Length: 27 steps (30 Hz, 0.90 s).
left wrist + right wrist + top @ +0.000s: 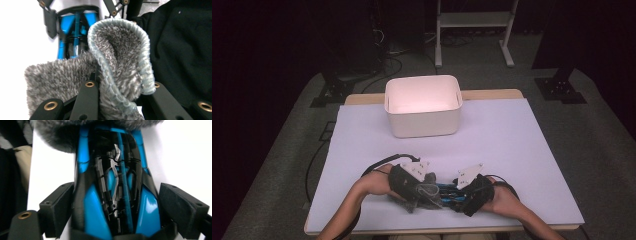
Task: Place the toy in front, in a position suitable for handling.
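We begin at the left of the high view. The left hand-held gripper (422, 192) lies low over the near edge of the bench (522, 150), pointing right toward the other hand. Its jaws are pressed together on a fuzzy grey cloth (428, 186). In the left gripper view, the cloth (117, 65) folds up between the black jaws, its ribbed pale-blue hem curling over in a loop — pinched firmly, not just resting there.

Moving right, a blue and black tool (451, 194) lies on the bench between the two hands. Its long axis runs roughly left to right, from one gripper toward the other. In the left gripper view the tool (75, 32) sits just beyond the cloth.

Farther right, the right hand-held gripper (462, 200) points left. In the right gripper view its jaws stand spread wide on either side of the tool (112, 190), with the pads clear of the glossy body. The tool runs straight away from that camera, in line with the jaws, its far end tucked under the grey cloth (75, 135).

So the tool lies directly ahead of the right gripper — the nearer one — and we judge the next move depends on that alignment.

A white bin (423, 105) stands well apart at the far side of the bench.
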Available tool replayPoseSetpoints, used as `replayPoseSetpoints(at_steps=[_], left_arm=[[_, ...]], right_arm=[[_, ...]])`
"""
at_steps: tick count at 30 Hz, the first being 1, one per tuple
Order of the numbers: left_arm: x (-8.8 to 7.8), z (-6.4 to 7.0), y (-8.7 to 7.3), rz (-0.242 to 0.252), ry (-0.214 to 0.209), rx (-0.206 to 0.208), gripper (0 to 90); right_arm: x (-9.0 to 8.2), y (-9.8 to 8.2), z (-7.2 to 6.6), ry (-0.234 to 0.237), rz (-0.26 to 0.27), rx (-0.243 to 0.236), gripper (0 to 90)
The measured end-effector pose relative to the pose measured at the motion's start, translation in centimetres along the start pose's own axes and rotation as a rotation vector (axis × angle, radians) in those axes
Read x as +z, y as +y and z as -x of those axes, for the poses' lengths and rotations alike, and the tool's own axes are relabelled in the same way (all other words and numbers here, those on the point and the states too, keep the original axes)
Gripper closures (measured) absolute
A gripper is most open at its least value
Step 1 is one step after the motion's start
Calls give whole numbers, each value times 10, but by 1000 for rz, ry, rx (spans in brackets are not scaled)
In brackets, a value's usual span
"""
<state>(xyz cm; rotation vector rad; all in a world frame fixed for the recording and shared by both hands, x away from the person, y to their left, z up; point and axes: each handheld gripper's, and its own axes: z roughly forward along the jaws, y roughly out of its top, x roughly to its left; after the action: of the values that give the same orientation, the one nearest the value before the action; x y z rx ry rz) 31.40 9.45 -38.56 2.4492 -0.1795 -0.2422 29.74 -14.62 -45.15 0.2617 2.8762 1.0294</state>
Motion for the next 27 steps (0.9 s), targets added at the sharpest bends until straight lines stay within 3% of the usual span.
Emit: replayPoseSetpoints(at_steps=[4, 6, 10, 15, 20, 22, 27], left_arm=[[-4, -1, -3, 7, 0, -13, 748], [-7, -1, -4, 26, 4, -15, 754], [-16, -1, -6, 43, 2, -13, 776], [-28, 0, -7, 89, 3, -11, 780], [-42, -1, -5, 117, 45, -3, 780], [-47, -1, -3, 134, 42, -5, 780], [-45, -4, 3, 124, 41, 2, 779]], right_arm=[[4, -3, 5, 43, 32, 36, 141], [2, -3, 6, 74, 55, 29, 225], [4, 1, 8, 42, 39, 8, 229], [3, -1, 22, 27, 54, 39, 230], [1, 0, 27, 33, 35, -6, 230], [-1, 0, 28, 30, 19, -11, 230], [-3, -7, 34, 57, 36, 34, 229]])
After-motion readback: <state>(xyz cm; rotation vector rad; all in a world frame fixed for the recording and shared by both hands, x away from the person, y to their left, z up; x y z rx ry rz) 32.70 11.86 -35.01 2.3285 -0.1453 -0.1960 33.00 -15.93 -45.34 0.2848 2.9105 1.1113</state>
